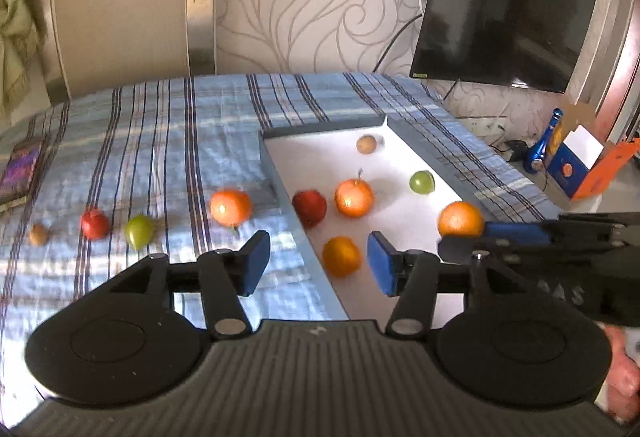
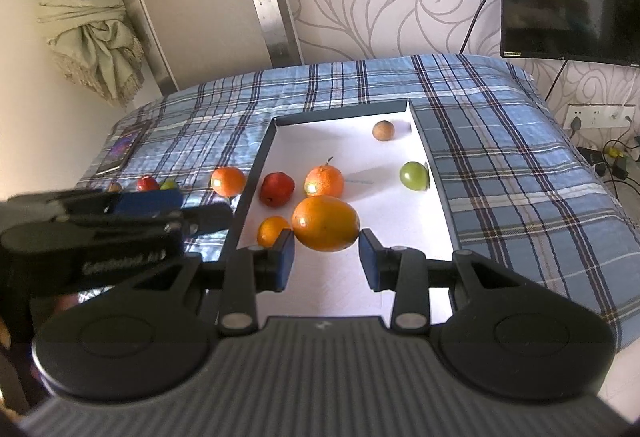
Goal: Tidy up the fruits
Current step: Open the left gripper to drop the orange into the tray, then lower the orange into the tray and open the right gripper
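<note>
A shallow white tray (image 2: 400, 237) (image 1: 304, 161) lies on the blue plaid cloth. My right gripper (image 2: 326, 257) holds a large orange (image 2: 325, 223) by its tips over the tray; it also shows in the left wrist view (image 1: 460, 219). In the tray lie a small orange (image 2: 271, 229), a red apple (image 2: 277, 189), an orange with a stem (image 2: 324, 181), a green fruit (image 2: 414, 176) and a brown fruit (image 2: 383, 130). My left gripper (image 1: 318, 263) is open and empty over the tray's left wall. On the cloth lie an orange (image 1: 231, 207), a green fruit (image 1: 139, 231), a red fruit (image 1: 95, 223) and a brown fruit (image 1: 39, 235).
A dark phone-like slab (image 1: 20, 169) lies at the cloth's far left. A black TV (image 1: 504, 1) hangs on the patterned wall at right. Boxes and a blue bottle (image 1: 542, 145) stand on the floor beyond the right edge. A knotted curtain (image 2: 88, 9) hangs at left.
</note>
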